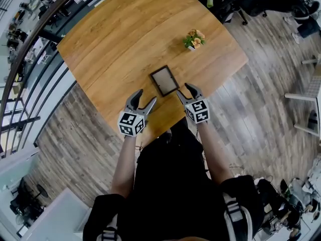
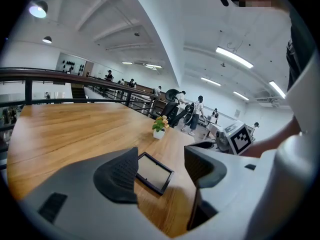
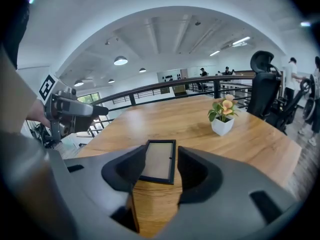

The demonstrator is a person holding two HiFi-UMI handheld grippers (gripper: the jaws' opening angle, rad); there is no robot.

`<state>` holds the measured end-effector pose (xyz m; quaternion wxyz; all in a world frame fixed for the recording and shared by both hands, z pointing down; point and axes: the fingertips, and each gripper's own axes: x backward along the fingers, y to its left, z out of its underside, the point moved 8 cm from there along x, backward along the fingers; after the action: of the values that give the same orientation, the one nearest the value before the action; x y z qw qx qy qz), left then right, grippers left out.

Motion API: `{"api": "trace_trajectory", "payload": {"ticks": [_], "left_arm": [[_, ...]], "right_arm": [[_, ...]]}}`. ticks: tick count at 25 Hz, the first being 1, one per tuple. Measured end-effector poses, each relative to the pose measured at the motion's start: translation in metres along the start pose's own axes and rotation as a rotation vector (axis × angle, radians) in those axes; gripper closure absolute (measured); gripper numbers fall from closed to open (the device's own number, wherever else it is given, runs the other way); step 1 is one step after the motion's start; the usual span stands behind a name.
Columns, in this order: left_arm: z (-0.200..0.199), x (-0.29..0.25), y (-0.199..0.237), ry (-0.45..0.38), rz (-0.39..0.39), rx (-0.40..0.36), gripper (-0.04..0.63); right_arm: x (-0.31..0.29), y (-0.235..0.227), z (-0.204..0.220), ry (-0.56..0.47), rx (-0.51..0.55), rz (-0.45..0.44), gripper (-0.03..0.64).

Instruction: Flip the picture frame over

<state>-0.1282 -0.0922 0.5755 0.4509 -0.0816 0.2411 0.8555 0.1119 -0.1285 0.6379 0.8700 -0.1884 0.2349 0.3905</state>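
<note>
A small black picture frame lies flat on the wooden table, close to the near edge. My left gripper hovers just left of the frame's near corner, jaws open and empty. My right gripper is at the frame's right side, jaws partly apart with nothing between them. In the left gripper view the frame lies beyond the left gripper, partly hidden by the left finger. In the right gripper view the frame lies straight ahead of the right gripper, apart from the pads.
A small potted plant in a white pot stands on the table beyond the frame, to the right. The table's near edge runs just under both grippers. A dark railing borders the far side, and an office chair stands at the right.
</note>
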Motion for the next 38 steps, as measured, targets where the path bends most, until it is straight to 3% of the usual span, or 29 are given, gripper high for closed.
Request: {"api": "trace_trajectory", "payload": {"ticks": [19, 38], "left_arm": [[0.011, -0.017, 0.022, 0.056, -0.03, 0.046, 0.284], [0.02, -0.029, 0.029, 0.078, -0.026, 0.064, 0.284]], "right_arm": [[-0.069, -0.021, 0.039, 0.183, -0.038, 0.002, 0.472], [-0.088, -0.025, 0.055, 0.253, -0.053, 0.018, 0.511]]}}
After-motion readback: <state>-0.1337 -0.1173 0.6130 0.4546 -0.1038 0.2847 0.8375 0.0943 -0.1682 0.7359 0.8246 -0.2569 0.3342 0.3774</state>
